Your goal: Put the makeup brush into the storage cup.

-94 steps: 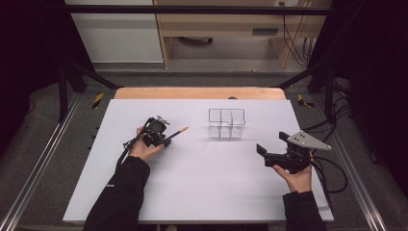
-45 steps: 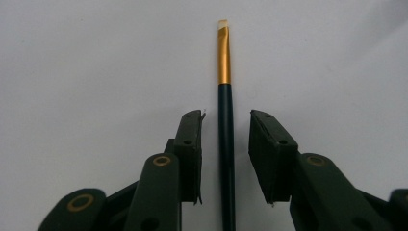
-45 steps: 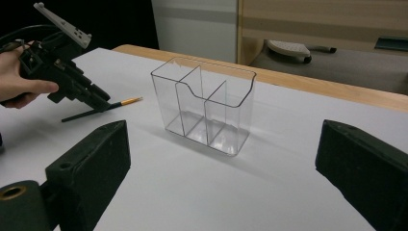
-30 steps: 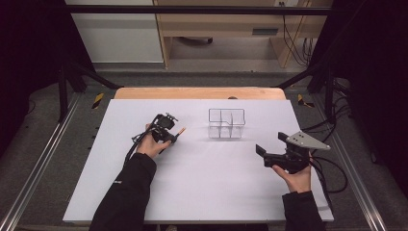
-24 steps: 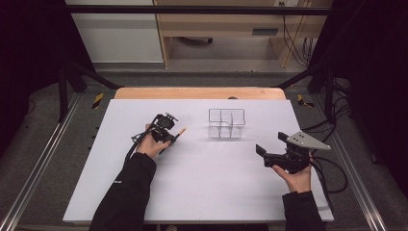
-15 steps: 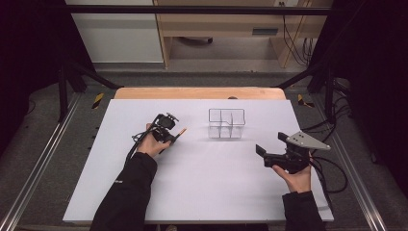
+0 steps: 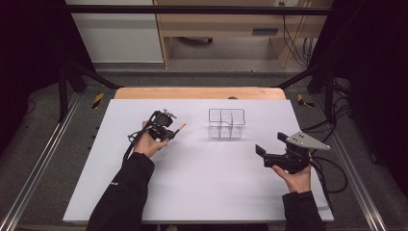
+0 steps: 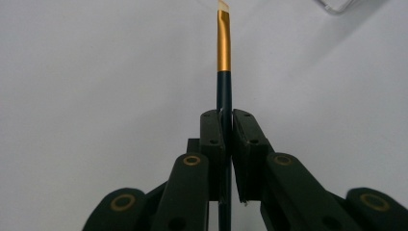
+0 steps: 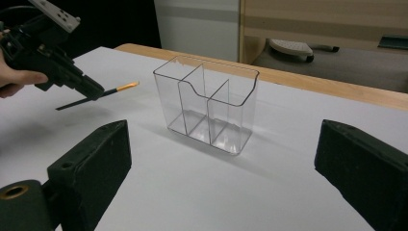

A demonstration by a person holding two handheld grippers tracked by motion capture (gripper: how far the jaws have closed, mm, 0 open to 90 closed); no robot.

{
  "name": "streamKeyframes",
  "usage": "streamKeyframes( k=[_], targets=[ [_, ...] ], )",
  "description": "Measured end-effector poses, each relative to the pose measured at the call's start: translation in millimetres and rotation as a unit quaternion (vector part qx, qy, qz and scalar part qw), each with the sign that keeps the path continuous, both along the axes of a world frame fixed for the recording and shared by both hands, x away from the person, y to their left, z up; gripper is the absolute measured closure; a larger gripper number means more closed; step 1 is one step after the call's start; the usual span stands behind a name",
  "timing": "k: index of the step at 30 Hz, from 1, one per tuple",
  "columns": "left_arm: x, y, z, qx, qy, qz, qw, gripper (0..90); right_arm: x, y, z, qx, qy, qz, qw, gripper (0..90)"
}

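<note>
The makeup brush sits pinched mid-handle in your left gripper, clear of the table and aimed at the clear organizer, ready to drop in. Your right gripper waits wide, holding nothing.

High view looks forward and down over the whole counter. Left gripper view sits close, looking along its jaws at the brush. Right gripper view looks low across the counter; it shares the clear organizer with high view.
</note>
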State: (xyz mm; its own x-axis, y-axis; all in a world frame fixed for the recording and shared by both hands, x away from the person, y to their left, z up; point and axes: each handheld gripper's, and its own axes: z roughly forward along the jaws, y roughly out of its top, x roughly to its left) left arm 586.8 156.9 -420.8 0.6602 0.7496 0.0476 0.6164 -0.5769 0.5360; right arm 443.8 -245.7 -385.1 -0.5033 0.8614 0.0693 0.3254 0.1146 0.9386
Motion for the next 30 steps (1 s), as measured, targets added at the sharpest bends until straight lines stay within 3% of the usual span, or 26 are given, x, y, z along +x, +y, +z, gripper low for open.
streamKeyframes(
  k=[2, 7, 12, 14, 16, 17, 18, 19, 20, 21, 26, 27, 28, 30],
  targets=[
    [-7.9, 2.4, 9.2, -0.02, -0.016, 0.0, 0.9997, 82.9, -0.1, 0.1, -0.1, 0.0, 0.0, 0.0, 1.0, 6.0],
    [-19.5, 3.5, 17.3, -0.029, -0.033, -0.001, 0.999, 82.9, -0.6, 0.0, 0.4, 0.003, 0.001, 0.001, 1.0, 5.9],
    [-35.3, 6.2, 25.6, -0.05, -0.06, 0.005, 0.9969, 82.9, -0.4, 0.9, 0.2, 0.004, 0.004, 0.0, 1.0, 5.8],
    [-46.0, 8.2, 28.0, -0.061, -0.079, 0.009, 0.995, 82.9, -0.3, 1.3, 0.4, 0.007, 0.005, 0.002, 1.0, 5.9],
    [-49.8, 8.8, 28.4, -0.068, -0.082, 0.011, 0.9942, 82.9, -0.3, 1.5, 0.4, 0.007, 0.005, 0.002, 1.0, 6.0],
    [-57.5, 9.7, 28.9, -0.078, -0.094, 0.014, 0.9924, 82.9, -0.3, 2.6, 0.4, 0.011, 0.006, 0.004, 0.9999, 6.0],
    [-57.5, 9.7, 28.9, -0.078, -0.094, 0.014, 0.9924, 82.9, -0.3, 2.6, 0.4, 0.011, 0.006, 0.004, 0.9999, 6.0],
    [-65.5, 9.7, 29.2, -0.087, -0.107, 0.015, 0.9904, 82.9, -0.2, 3.9, 0.3, 0.011, 0.006, 0.005, 0.9999, 6.0],
    [-65.5, 9.7, 29.2, -0.087, -0.107, 0.015, 0.9904, 82.9, -0.2, 4.5, 0.3, 0.009, 0.007, 0.006, 0.9999, 5.8],
    [-73.4, 9.1, 29.7, -0.098, -0.117, 0.018, 0.988, 82.9, -0.4, 5.1, 0.6, 0.007, 0.007, 0.005, 0.9999, 5.7],
    [-89.6, 9.2, 32.5, -0.126, -0.14, 0.028, 0.9817, 82.9, -3.1, 8.6, 4.2, 0.012, 0.001, 0.011, 0.9999, 5.6],
    [-89.6, 9.2, 32.5, -0.126, -0.14, 0.028, 0.9817, 82.9, -3.1, 8.6, 4.2, 0.012, 0.001, 0.011, 0.9999, 5.6],
    [-96.6, 8.4, 33.6, -0.138, -0.148, 0.031, 0.9788, 82.9, -3.9, 10.8, 5.6, 0.015, 0.0, 0.014, 0.9998, 5.5],
    [-103.2, 7.8, 34.3, -0.158, -0.153, 0.032, 0.9751, 82.9, -4.6, 12.9, 6.7, 0.018, -0.001, 0.016, 0.9997, 5.6]
  ],
)
